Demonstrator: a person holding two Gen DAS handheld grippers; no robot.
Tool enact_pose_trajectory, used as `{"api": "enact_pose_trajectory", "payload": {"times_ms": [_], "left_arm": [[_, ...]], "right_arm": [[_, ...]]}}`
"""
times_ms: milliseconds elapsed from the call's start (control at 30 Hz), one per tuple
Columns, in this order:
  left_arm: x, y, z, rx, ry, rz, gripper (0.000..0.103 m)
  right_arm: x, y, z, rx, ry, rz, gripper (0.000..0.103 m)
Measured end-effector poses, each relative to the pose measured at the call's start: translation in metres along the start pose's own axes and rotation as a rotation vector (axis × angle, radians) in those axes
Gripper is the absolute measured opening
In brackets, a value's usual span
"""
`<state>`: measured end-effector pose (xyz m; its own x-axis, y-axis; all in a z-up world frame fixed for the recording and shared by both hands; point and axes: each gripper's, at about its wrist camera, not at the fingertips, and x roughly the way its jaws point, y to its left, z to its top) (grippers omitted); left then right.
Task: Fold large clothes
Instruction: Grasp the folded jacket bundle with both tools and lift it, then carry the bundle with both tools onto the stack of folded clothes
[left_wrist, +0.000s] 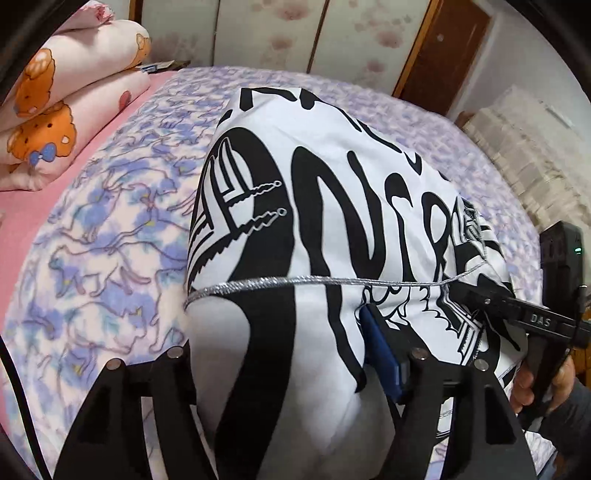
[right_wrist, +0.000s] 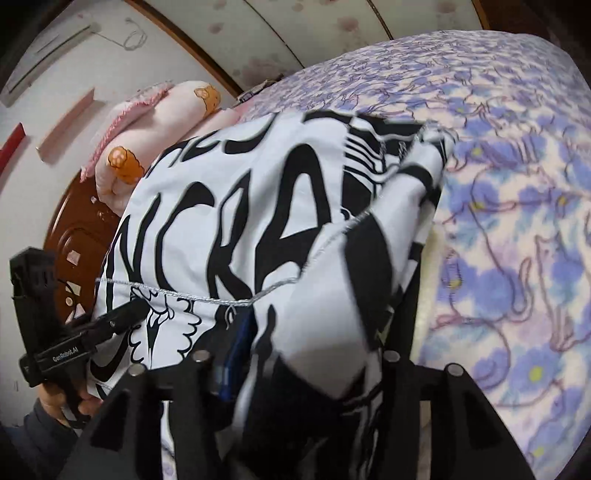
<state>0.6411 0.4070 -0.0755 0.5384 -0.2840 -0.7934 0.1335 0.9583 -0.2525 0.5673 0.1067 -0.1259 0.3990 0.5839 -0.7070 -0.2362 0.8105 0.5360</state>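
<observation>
A white garment with bold black lettering and silver trim (left_wrist: 332, 206) lies in a folded stack on the bed, its near edge towards me. My left gripper (left_wrist: 280, 339) stands open with a thick fold of that cloth between its jaws; the blue pad (left_wrist: 380, 350) of the right-hand finger shows bare, and the other finger is hidden under the cloth. In the right wrist view the garment (right_wrist: 229, 206) drapes over my right gripper (right_wrist: 314, 332), which is also open with cloth lying between its jaws. The left gripper (right_wrist: 122, 314) shows there at the garment's left edge.
The bed carries a purple-and-white floral blanket (left_wrist: 110, 229) with a pink sheet (left_wrist: 44, 206) at its left. Rolled pink quilts with orange bears (left_wrist: 55, 103) lie at the head. A hand (left_wrist: 532, 384) holds the right gripper's handle. A brown door (left_wrist: 443, 48) and a stacked pale blanket (left_wrist: 524, 147) stand beyond.
</observation>
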Motion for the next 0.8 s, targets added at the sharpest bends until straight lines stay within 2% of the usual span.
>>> {"api": "enact_pose_trajectory", "payload": {"times_ms": [167,300,433,533,567,600,667,733,800], "left_arm": [[0.001,0.017,0.002,-0.035,0.01,-0.049,0.074],[-0.026,0.01,-0.002,-0.018,-0.018,0.021,0.074],[-0.07,-0.003,-0.01,0.009,-0.109,0.111,0.071],[-0.098,-0.019,-0.015,0.041,-0.168,0.133,0.045],[-0.102,-0.024,-0.016,0.047,-0.171,0.132,0.03],[-0.105,-0.028,-0.017,0.049,-0.17,0.128,0.019],[-0.099,-0.037,-0.022,0.061,-0.148,0.14,0.016],[-0.082,-0.042,-0.026,0.08,-0.104,0.189,0.013],[-0.065,-0.039,-0.031,0.065,-0.056,0.235,0.012]], "right_arm": [[-0.01,0.018,0.002,-0.08,0.035,-0.03,0.056],[-0.037,0.022,0.007,-0.104,0.087,-0.092,0.056],[-0.085,0.025,0.001,-0.131,0.028,-0.166,0.056],[-0.108,0.03,-0.004,-0.145,-0.027,-0.168,0.056],[-0.113,0.036,-0.005,-0.161,-0.039,-0.156,0.056],[-0.114,0.042,-0.007,-0.176,-0.043,-0.149,0.056],[-0.11,0.056,-0.011,-0.214,-0.051,-0.157,0.055],[-0.095,0.065,-0.015,-0.246,-0.038,-0.176,0.043],[-0.073,0.062,-0.02,-0.25,0.008,-0.219,0.027]]}}
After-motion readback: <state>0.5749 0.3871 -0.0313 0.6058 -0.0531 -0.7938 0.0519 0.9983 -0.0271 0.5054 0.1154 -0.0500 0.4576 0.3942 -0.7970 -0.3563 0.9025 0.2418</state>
